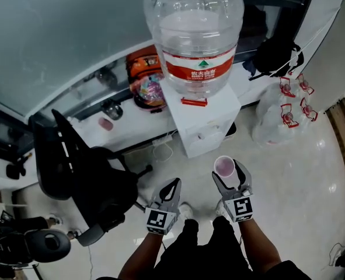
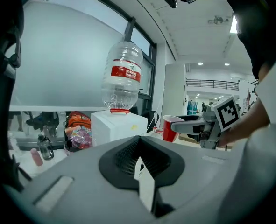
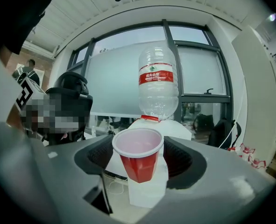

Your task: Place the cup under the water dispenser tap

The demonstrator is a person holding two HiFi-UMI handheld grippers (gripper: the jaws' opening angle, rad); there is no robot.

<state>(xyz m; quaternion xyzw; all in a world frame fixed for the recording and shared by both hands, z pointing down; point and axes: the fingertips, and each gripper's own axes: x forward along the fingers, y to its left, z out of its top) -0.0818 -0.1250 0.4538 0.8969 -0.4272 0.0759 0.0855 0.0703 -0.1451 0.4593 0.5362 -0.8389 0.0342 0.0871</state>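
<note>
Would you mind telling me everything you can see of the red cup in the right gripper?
The cup is red plastic with a pale, whitish inside and a rolled rim, tapering towards its base. It looks empty and stands upright, gripped at its sides between the jaws of the right gripper, held in the air in front of the white water dispenser, not yet under its tap.

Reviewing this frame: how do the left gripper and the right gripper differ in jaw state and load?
The right gripper is shut on an upright red plastic cup; the left gripper holds nothing. The right gripper's jaws stand wide around the cup, while the left gripper's jaws are pressed together. Both are grey, carry a square-marker cube and point toward the white water dispenser.
</note>
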